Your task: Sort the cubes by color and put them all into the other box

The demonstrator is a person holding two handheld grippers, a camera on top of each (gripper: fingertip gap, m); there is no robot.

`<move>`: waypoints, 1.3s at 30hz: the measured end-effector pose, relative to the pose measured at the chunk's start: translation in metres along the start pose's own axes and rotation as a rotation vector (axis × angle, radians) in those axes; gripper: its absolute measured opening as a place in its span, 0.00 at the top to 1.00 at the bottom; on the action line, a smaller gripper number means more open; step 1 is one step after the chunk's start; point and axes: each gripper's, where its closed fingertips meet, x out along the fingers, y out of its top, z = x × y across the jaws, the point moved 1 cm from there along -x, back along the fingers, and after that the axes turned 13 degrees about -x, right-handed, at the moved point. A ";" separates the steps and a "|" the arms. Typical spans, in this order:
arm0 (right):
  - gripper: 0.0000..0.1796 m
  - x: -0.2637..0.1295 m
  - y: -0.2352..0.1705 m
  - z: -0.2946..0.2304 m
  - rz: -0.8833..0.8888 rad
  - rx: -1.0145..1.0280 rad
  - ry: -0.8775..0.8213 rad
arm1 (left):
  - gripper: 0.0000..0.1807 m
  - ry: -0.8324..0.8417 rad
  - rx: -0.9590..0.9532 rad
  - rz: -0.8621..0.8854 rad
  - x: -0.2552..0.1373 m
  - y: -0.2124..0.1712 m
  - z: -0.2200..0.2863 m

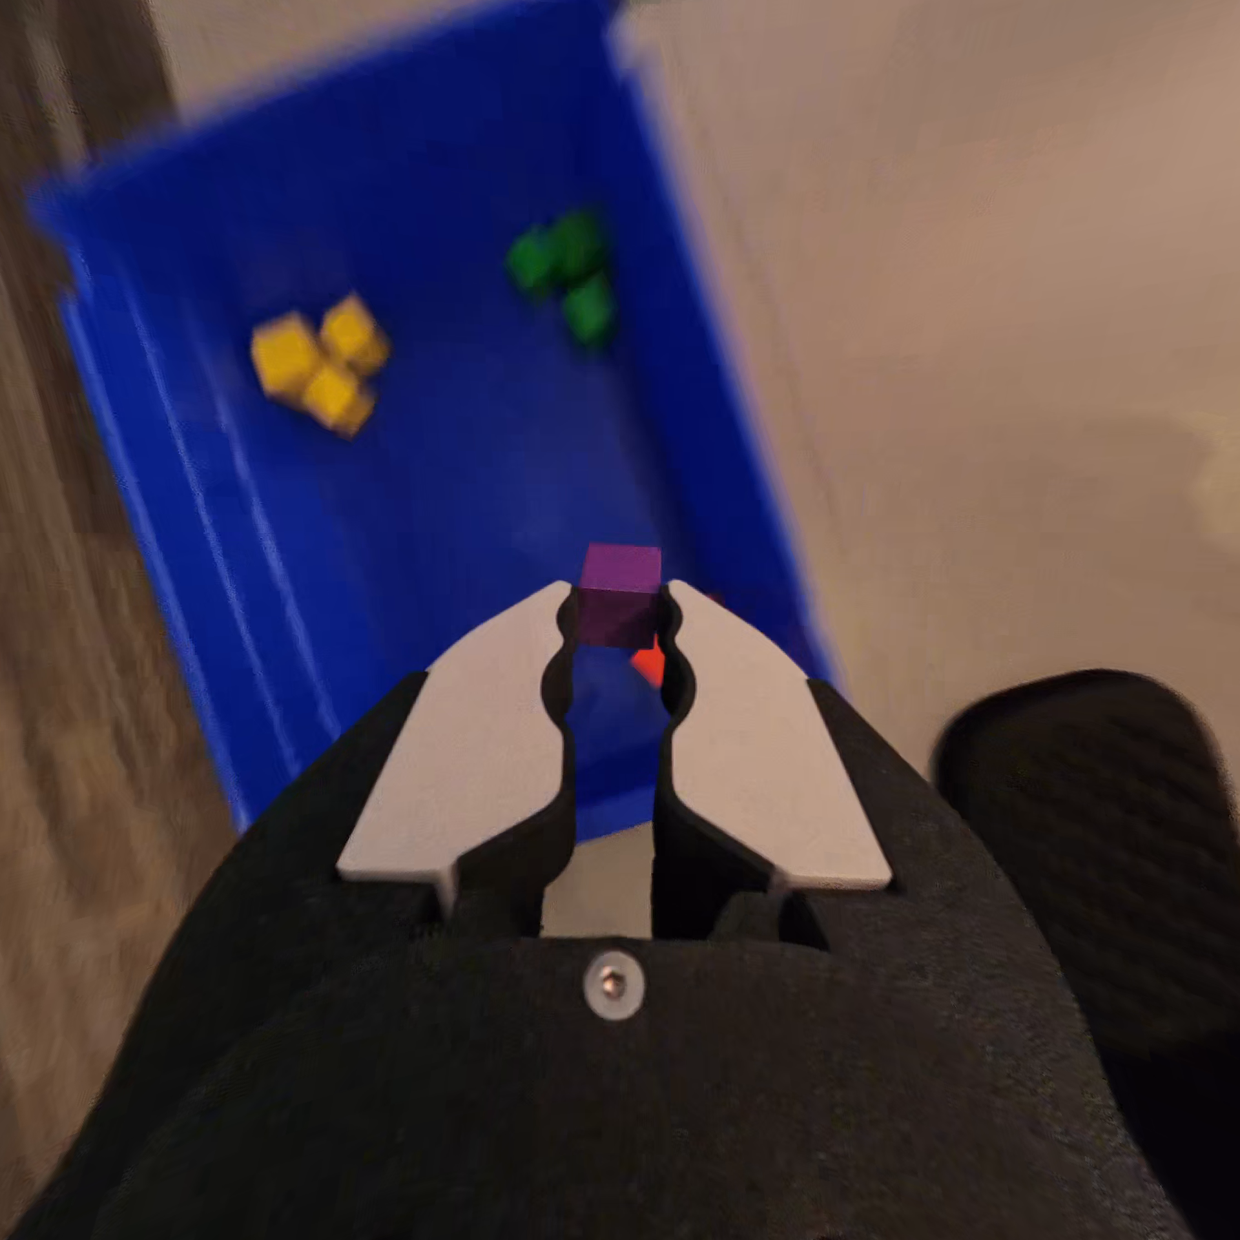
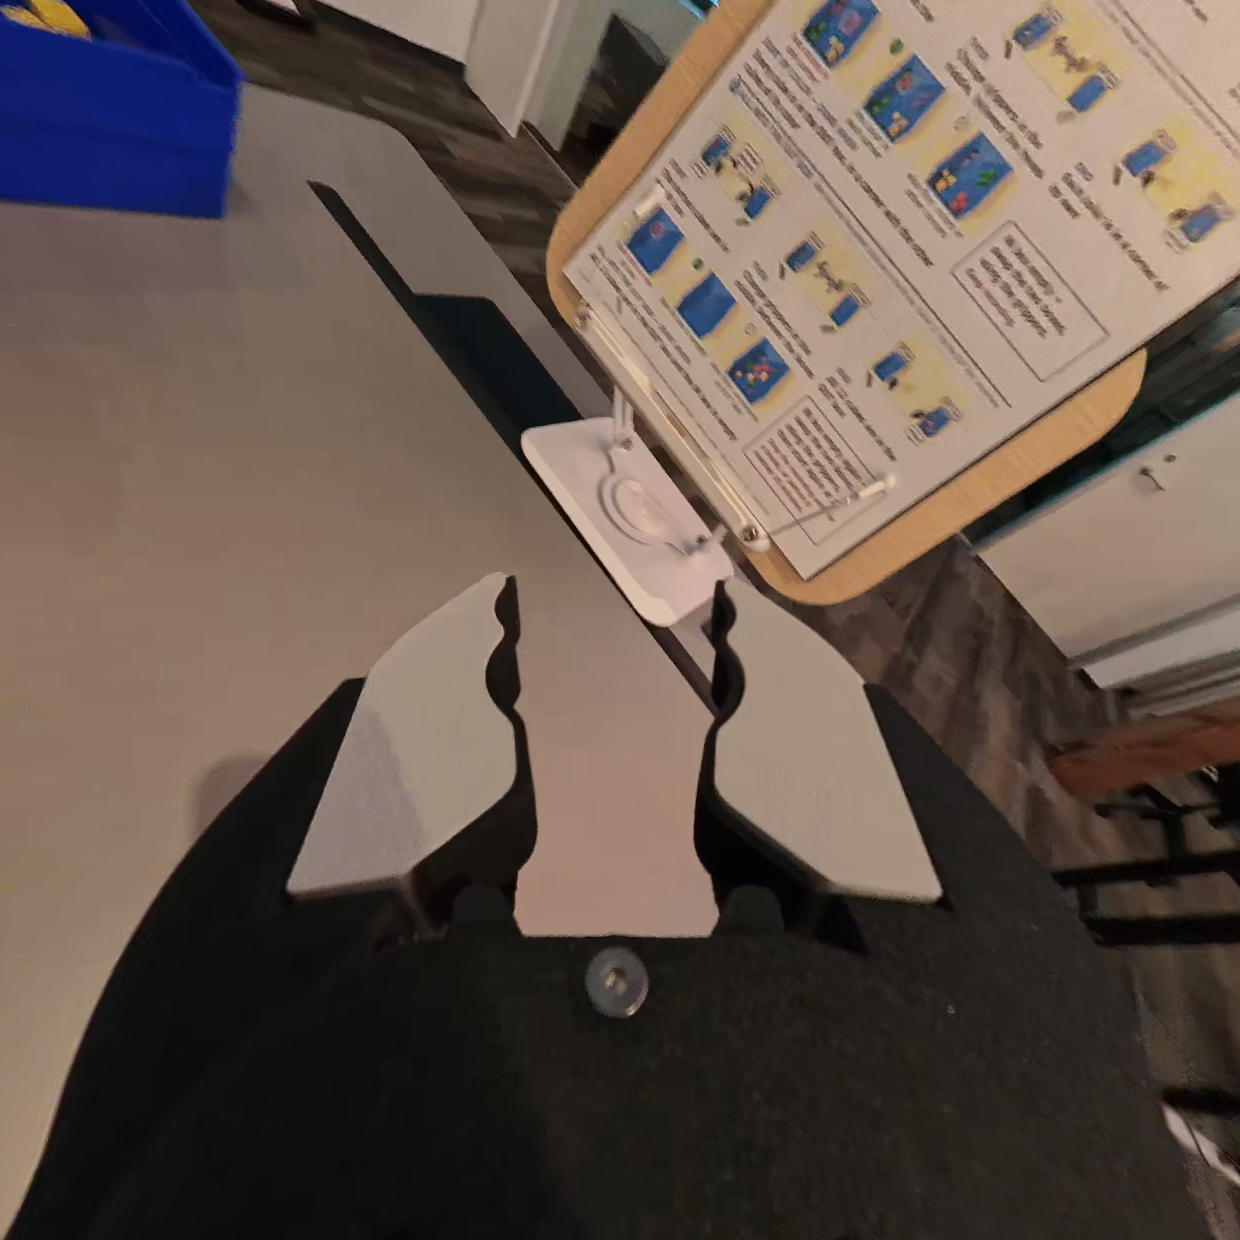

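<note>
My left claw [image 1: 616,590] is clamped on a purple cube [image 1: 618,594], pinched right at the tips of the two pale fingers [image 1: 483,725], and it hangs above the near end of a blue box [image 1: 402,174]. Ahead of the claw and to its left, on the floor of the box, three yellow cubes [image 1: 321,362] sit bunched together, touching. Ahead and slightly to the right, near the far right wall of the box, three green cubes [image 1: 569,272] form their own tight cluster, well apart from the yellow ones. Just below and behind the purple cube, a bit of a red cube [image 1: 649,664] shows between my fingers, near the right wall; most of it is hidden by the claw. The box rests on a pale table [image 1: 939,268]. A dark rounded shape at the lower right is too blurred to identify.

My right claw [image 2: 614,594] is spread wide with nothing between its fingers, hovering over the same pale table [image 2: 201,470]. Far off to its upper left is the corner of a blue box [image 2: 121,134] with something yellow [image 2: 50,15] showing at its rim. Ahead and to the right, a white stand [image 2: 624,510] at the table edge carries a wooden board with a printed instruction sheet [image 2: 926,255].
</note>
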 end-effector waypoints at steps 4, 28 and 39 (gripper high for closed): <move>0.68 -0.013 0.047 -0.025 0.271 -0.112 0.059 | 0.88 -0.413 0.105 0.129 -0.036 0.022 0.119; 0.85 -0.063 0.124 -0.122 0.737 -0.517 0.188 | 0.88 -1.337 0.241 -0.178 -0.084 -0.006 0.386; 0.88 -0.056 0.112 -0.092 0.632 -0.428 0.147 | 0.76 -1.353 0.117 -0.161 -0.070 0.001 0.368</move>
